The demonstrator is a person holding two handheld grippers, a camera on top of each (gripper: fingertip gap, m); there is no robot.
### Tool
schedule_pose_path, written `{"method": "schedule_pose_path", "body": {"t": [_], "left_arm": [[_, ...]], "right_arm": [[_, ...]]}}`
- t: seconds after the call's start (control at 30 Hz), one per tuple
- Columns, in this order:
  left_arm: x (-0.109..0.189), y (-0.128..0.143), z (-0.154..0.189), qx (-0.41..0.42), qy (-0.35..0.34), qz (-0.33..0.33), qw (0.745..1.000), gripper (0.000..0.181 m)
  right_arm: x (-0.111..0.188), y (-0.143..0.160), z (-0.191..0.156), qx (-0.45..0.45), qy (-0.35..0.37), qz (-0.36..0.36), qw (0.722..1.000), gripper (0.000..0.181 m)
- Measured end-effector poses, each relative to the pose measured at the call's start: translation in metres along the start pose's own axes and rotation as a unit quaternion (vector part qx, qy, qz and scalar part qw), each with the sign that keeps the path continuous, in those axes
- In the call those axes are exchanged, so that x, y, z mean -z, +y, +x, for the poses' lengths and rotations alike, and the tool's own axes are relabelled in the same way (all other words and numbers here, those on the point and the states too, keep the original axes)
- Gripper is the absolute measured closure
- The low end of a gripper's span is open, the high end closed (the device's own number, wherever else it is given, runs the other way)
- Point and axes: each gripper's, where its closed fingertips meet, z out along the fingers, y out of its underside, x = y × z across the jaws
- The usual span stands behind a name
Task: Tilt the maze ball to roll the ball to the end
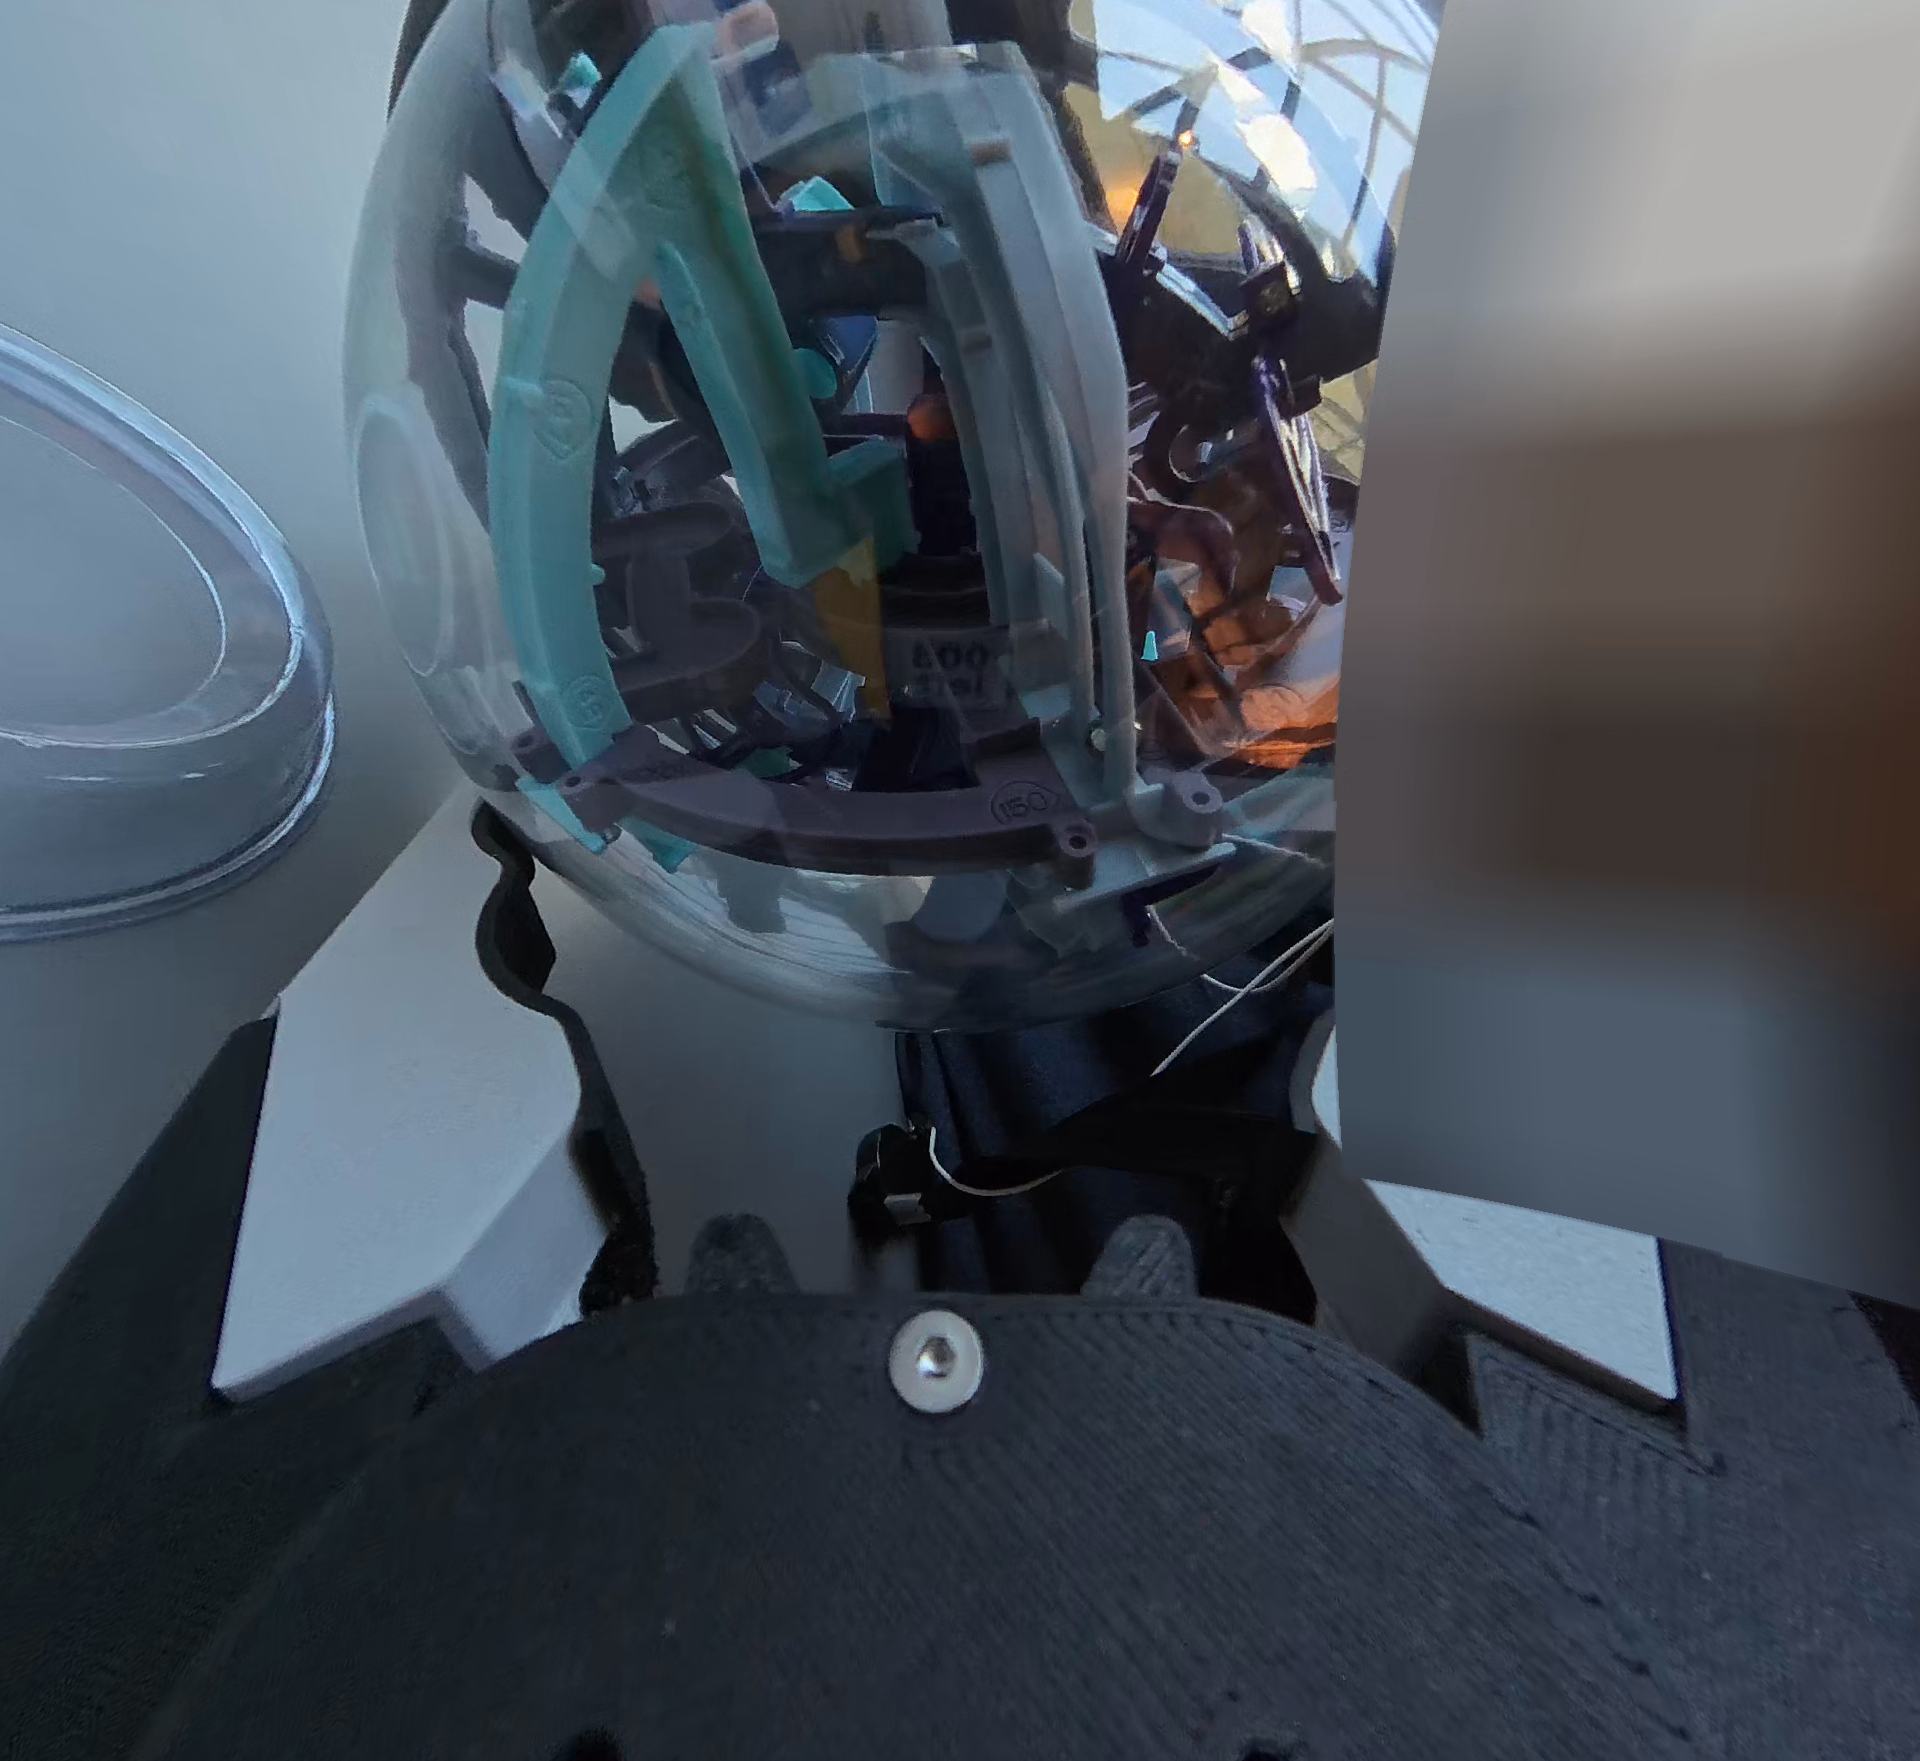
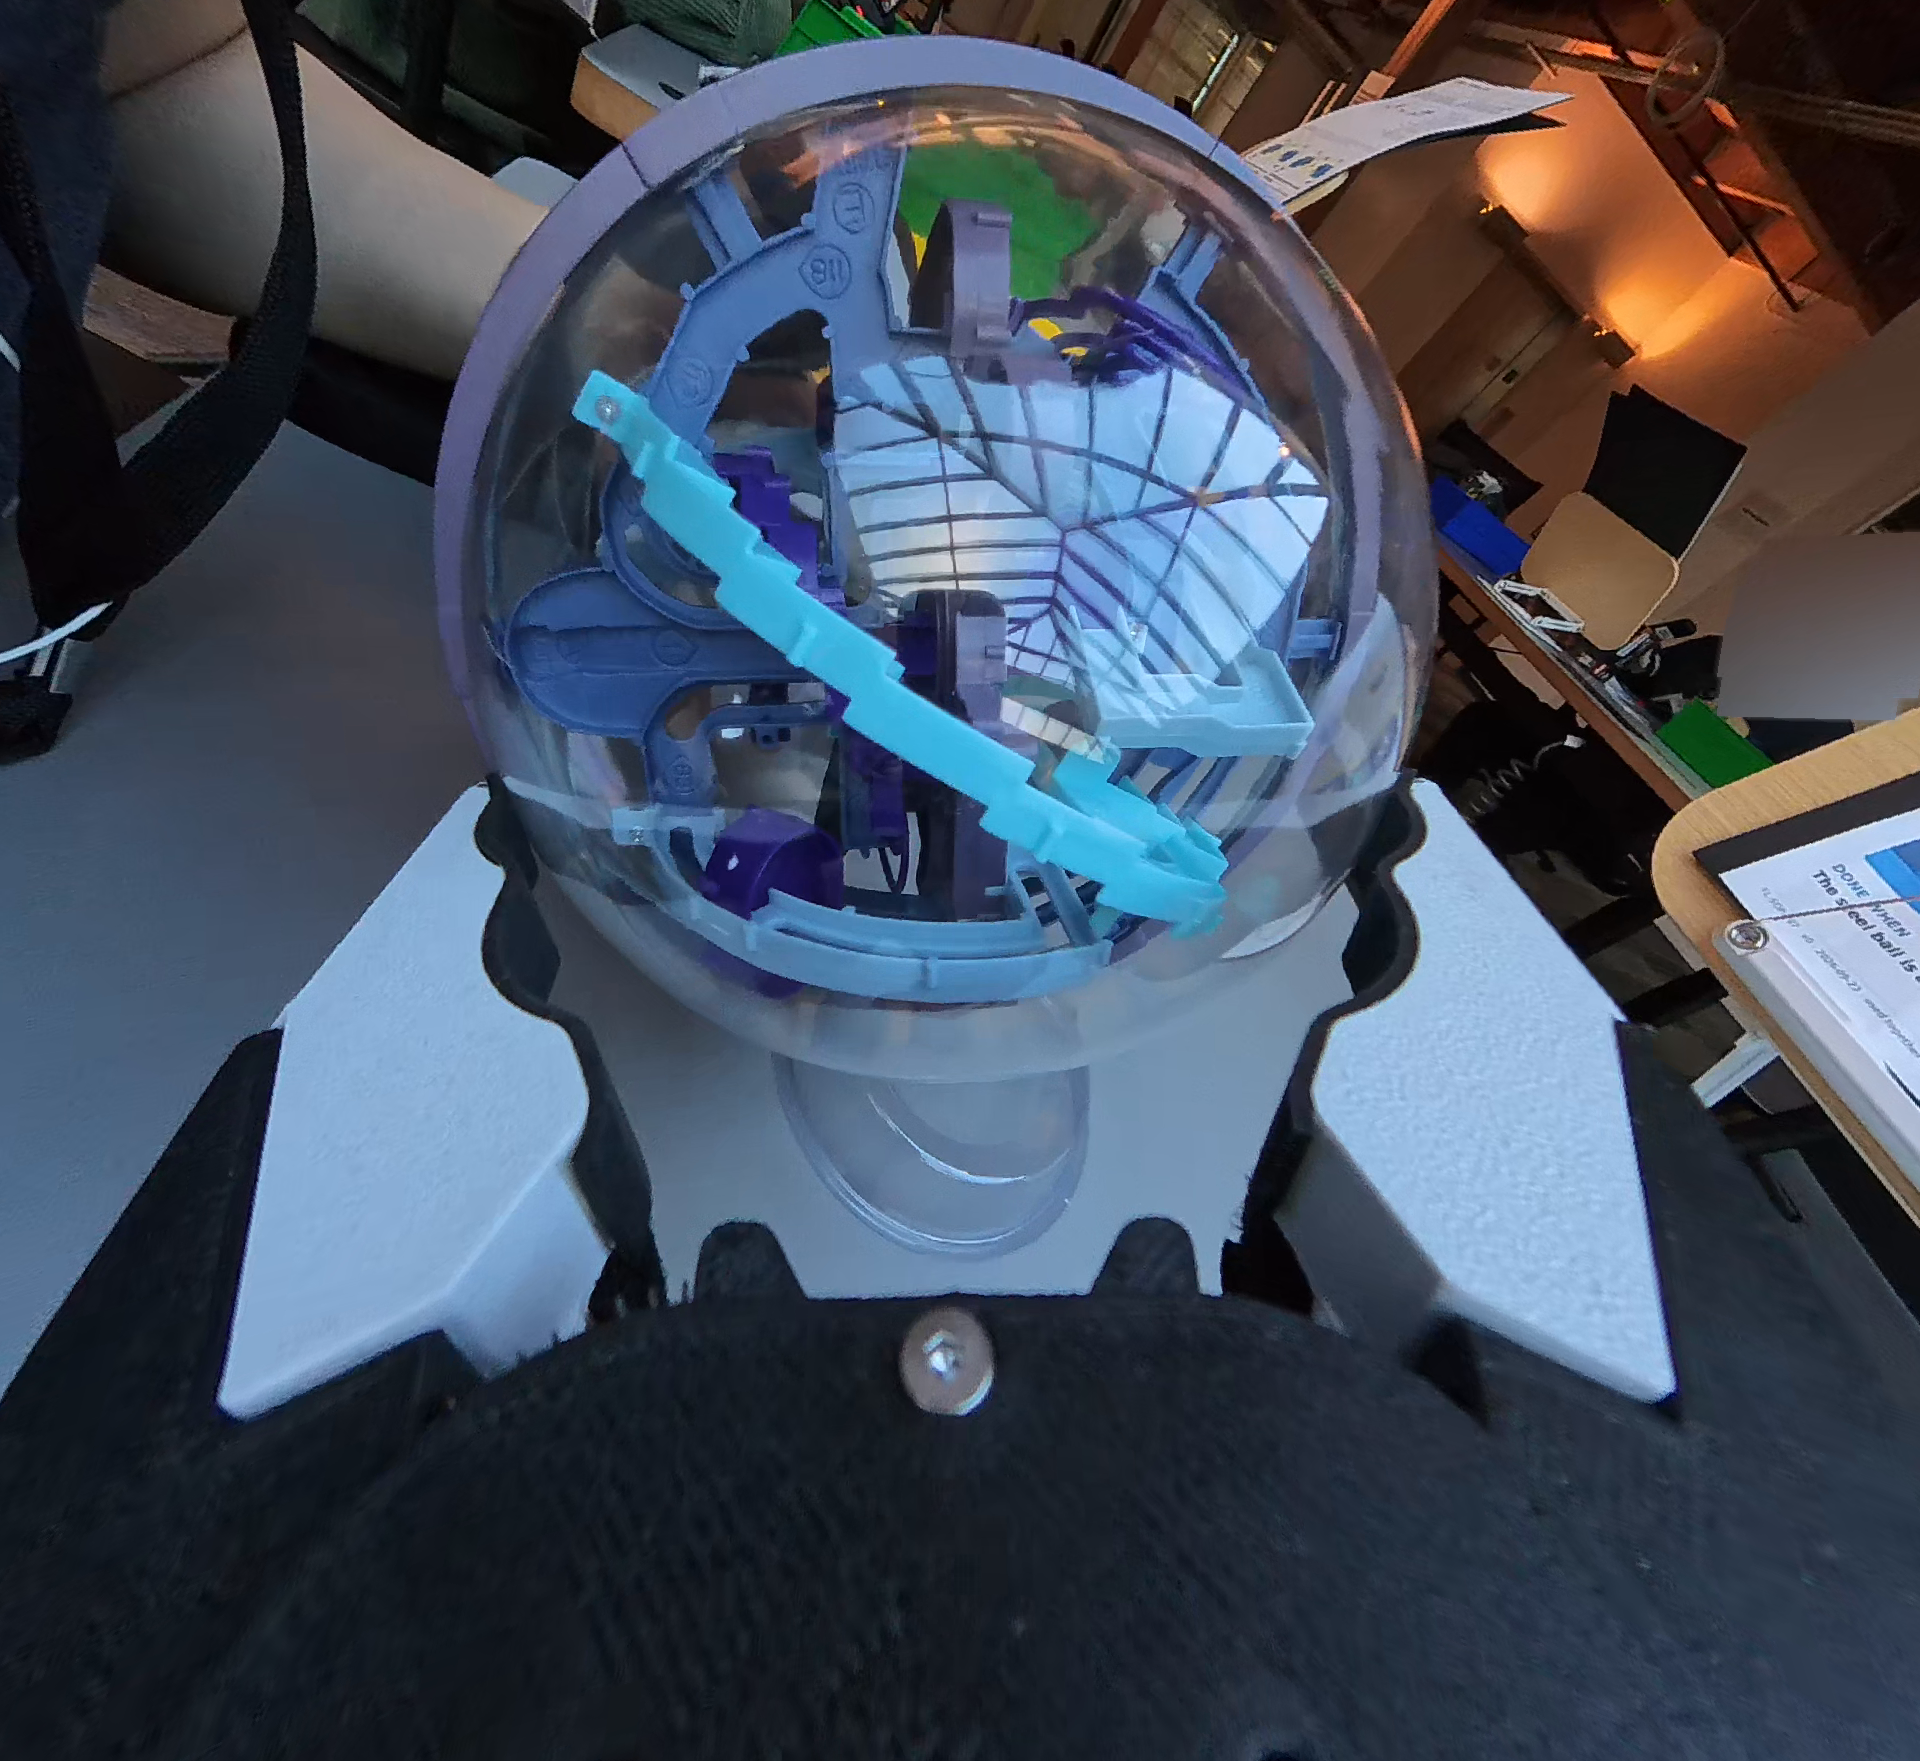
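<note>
The maze ball (image 1: 883,464) is a clear sphere with teal, grey and dark purple tracks inside. My left gripper (image 1: 914,838) is shut on its lower half; the left finger's black pad (image 1: 509,880) touches it, and a blurred patch partly hides the right finger. In the right wrist view the maze ball (image 2: 935,568) shows a cyan track (image 2: 894,672) running diagonally. My right gripper (image 2: 940,807) is shut on it, pads (image 2: 509,838) against both sides. A small shiny dot (image 2: 606,407) sits at the cyan track's upper end; I cannot tell if it is the steel ball.
A clear plastic ring stand (image 1: 156,672) lies on the grey table to the left; it shows under the ball in the right wrist view (image 2: 925,1181). A person's arm (image 2: 312,184) and black straps (image 2: 281,257) are at the left. A wooden board with a printed sheet (image 2: 1818,932) is at the right.
</note>
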Motion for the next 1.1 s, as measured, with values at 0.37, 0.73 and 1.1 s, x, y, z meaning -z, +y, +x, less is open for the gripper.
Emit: {"method": "schedule_pose_path", "body": {"t": [0.37,0.73,1.1], "left_arm": [[0.001,-0.001,-0.005,-0.02,-0.023,0.001,1.0,0.021],[0.0,-0.009,-0.003,-0.042,-0.022,0.023,0.999,0.019],[0.0,-0.019,0.0,-0.082,-0.02,0.058,0.995,0.019]], "right_arm": [[-0.001,0.007,0.001,0.021,0.008,-0.02,1.0,0.026],[0.0,0.004,0.006,0.039,0.024,-0.029,0.999,0.026],[0.002,0.0,0.013,0.078,0.053,-0.035,0.995,0.026]]}}
